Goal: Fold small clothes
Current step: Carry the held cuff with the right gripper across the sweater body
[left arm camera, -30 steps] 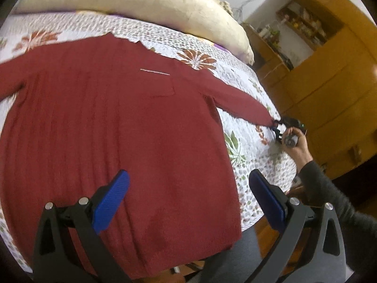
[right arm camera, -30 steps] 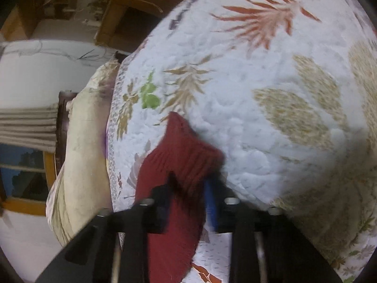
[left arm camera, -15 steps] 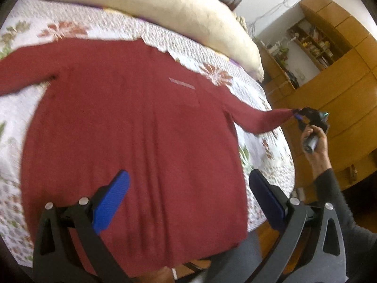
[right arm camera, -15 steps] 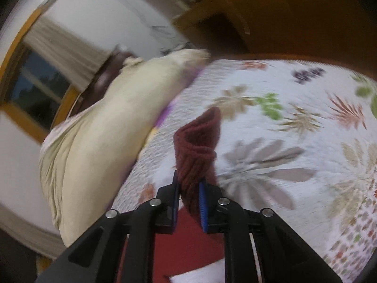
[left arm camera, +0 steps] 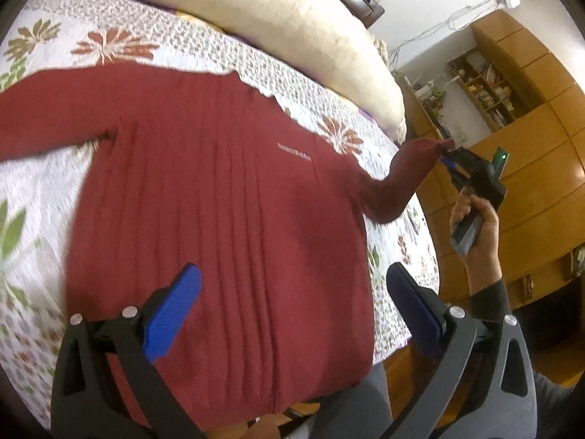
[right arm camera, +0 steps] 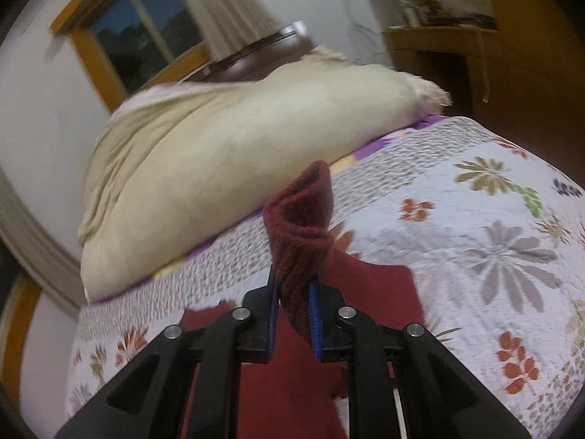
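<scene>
The right sleeve of the red sweater, flat on the floral quilt a second ago, has been lifted off it by the cuff and drawn up and inward toward the body of the garment. The right gripper has been raised from low over the quilt and is now aimed toward the far pillow. The left gripper has been raised and drawn back, so more of the left sleeve is seen.
</scene>
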`<action>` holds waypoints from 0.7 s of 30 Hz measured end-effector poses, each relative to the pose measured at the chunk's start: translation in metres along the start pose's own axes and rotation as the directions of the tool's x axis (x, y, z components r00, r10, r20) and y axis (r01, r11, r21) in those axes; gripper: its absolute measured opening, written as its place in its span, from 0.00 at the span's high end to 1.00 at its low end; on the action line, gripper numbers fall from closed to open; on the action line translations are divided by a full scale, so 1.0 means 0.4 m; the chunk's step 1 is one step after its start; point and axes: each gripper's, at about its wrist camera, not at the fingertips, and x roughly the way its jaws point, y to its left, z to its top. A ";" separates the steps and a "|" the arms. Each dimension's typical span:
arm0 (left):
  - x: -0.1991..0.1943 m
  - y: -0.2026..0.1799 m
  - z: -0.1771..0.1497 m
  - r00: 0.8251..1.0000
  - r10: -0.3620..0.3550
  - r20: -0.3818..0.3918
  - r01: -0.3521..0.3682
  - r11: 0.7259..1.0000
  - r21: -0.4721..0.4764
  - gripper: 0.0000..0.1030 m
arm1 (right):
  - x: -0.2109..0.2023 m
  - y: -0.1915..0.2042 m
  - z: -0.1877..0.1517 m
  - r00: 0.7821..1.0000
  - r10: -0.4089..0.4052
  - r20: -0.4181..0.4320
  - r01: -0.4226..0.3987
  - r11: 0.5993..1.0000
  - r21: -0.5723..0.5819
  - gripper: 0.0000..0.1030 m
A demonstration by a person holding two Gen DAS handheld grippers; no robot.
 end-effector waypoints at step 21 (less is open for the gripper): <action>0.233 0.035 0.223 0.961 -0.263 -0.081 0.255 0.962 -0.097 0.03 | 0.397 0.303 -0.501 0.929 -0.116 -0.351 -0.030 0.922 -0.385 0.59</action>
